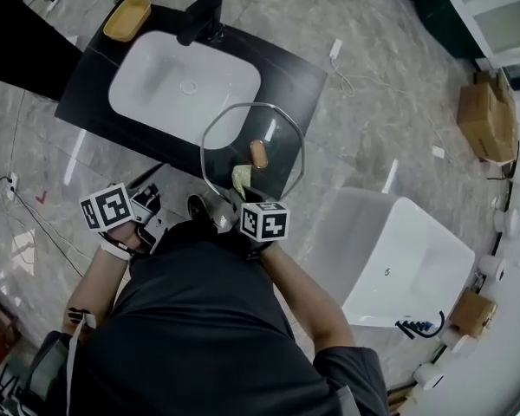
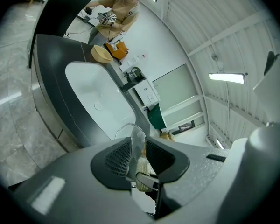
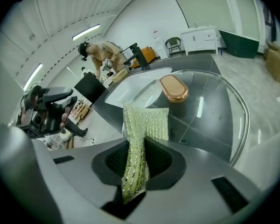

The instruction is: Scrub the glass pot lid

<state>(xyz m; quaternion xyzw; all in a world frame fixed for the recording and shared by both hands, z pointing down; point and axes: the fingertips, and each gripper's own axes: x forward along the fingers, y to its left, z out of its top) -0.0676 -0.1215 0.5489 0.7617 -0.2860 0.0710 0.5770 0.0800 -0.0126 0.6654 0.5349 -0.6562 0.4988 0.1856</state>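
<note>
The glass pot lid (image 1: 282,120) hangs over the near corner of the black counter (image 1: 87,85), its copper knob (image 1: 258,152) facing up. My left gripper (image 1: 204,208) is shut on the lid's near rim; in the left gripper view the glass edge (image 2: 137,138) sits between the pads. My right gripper (image 1: 243,199) is shut on a yellow-green scrub cloth (image 1: 240,178) that lies against the lid just below the knob. In the right gripper view the scrub cloth (image 3: 142,125) rests on the pot lid (image 3: 210,115) near the knob (image 3: 174,88).
A white basin (image 1: 184,85) is set in the counter, with a black faucet (image 1: 204,17) and a yellow dish (image 1: 126,18) behind it. A white tub (image 1: 390,258) stands on the floor to the right, cardboard boxes (image 1: 487,115) beyond. A person (image 3: 102,55) stands far off.
</note>
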